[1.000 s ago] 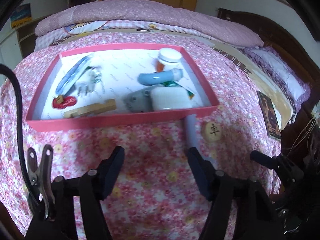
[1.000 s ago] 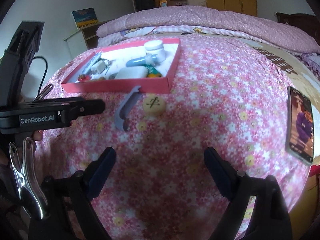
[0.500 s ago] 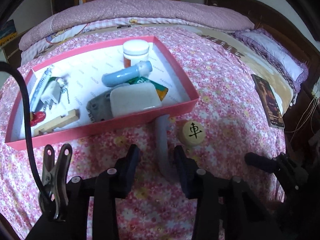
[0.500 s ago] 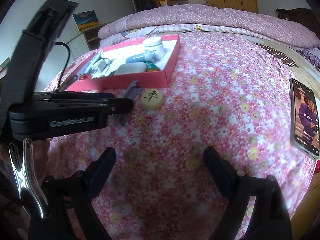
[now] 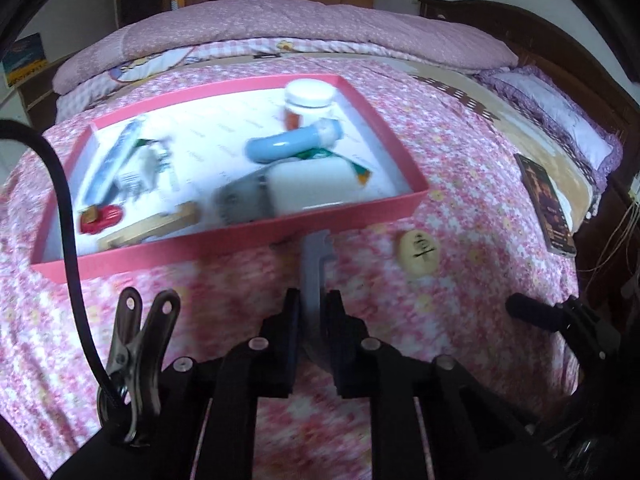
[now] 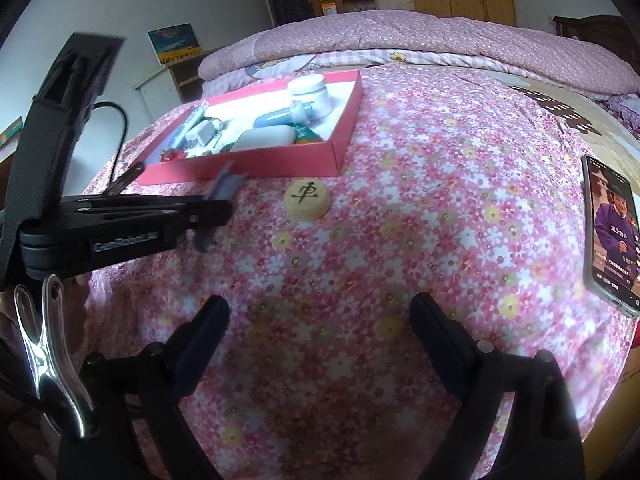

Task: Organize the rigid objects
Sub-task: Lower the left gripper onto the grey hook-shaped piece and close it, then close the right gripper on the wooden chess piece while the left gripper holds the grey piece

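left gripper (image 5: pixel 313 308) — clamped on grey plastic piece (image 5: pixel 316 258) | right gripper (image 6: pixel 320 322) — wide apart, empty

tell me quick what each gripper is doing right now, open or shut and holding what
Left gripper: shut on the grey plastic hook, just in front of the pink tray.
Right gripper: open, holding nothing, above the floral bedspread.

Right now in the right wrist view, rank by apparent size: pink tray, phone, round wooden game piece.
1. pink tray
2. phone, though its nearness to the camera inflates it
3. round wooden game piece
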`<state>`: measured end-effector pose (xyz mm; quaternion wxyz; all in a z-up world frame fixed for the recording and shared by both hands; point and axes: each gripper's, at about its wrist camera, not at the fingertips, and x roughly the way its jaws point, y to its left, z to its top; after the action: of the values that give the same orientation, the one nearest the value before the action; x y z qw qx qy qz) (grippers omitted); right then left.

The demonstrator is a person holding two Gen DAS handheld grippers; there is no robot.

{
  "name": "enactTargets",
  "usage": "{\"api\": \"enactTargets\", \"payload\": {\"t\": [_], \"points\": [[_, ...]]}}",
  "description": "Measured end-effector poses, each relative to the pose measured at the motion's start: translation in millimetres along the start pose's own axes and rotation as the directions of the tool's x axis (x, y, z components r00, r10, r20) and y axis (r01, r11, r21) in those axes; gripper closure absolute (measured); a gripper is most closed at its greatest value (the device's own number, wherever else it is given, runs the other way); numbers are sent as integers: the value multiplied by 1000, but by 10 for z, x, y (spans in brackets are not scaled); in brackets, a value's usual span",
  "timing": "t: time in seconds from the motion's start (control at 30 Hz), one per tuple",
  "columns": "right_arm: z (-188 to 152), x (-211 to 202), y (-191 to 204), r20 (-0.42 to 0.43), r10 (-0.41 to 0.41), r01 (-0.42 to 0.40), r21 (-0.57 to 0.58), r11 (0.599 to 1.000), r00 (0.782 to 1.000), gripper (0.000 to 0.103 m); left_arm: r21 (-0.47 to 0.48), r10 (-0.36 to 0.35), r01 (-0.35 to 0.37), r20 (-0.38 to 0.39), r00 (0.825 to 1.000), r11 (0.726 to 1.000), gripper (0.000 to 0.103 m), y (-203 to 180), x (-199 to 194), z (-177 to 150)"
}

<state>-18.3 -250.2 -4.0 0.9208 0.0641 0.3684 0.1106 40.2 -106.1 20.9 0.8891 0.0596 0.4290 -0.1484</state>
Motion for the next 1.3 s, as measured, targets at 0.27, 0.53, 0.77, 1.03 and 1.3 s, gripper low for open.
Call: {"api": "enactTargets", "payload": {"t": [0.27, 0.53, 0.77, 1.03, 1.3], "points": [[0, 21, 14, -10, -20, 20, -17, 1000, 1000, 8, -36, 105, -104, 36, 994, 994, 89, 380, -167, -160], [164, 27, -8, -11, 1, -1, 43, 999, 1000, 13, -109, 92, -88, 33, 995, 990, 89, 672, -132, -278], [399, 188, 138, -5, -24, 24, 0, 1000, 1000, 22, -100, 91, -85, 59, 994, 991, 89, 669, -133, -313], [488, 330, 163, -7, -36, 36, 14, 999, 999, 27, -124, 65, -55, 81, 995, 991, 83, 682, -163, -371], [545, 431, 170, -19, -61, 61, 20, 998, 998, 36, -102, 71, -61, 100, 992, 993, 81, 637, -161, -389]]}}
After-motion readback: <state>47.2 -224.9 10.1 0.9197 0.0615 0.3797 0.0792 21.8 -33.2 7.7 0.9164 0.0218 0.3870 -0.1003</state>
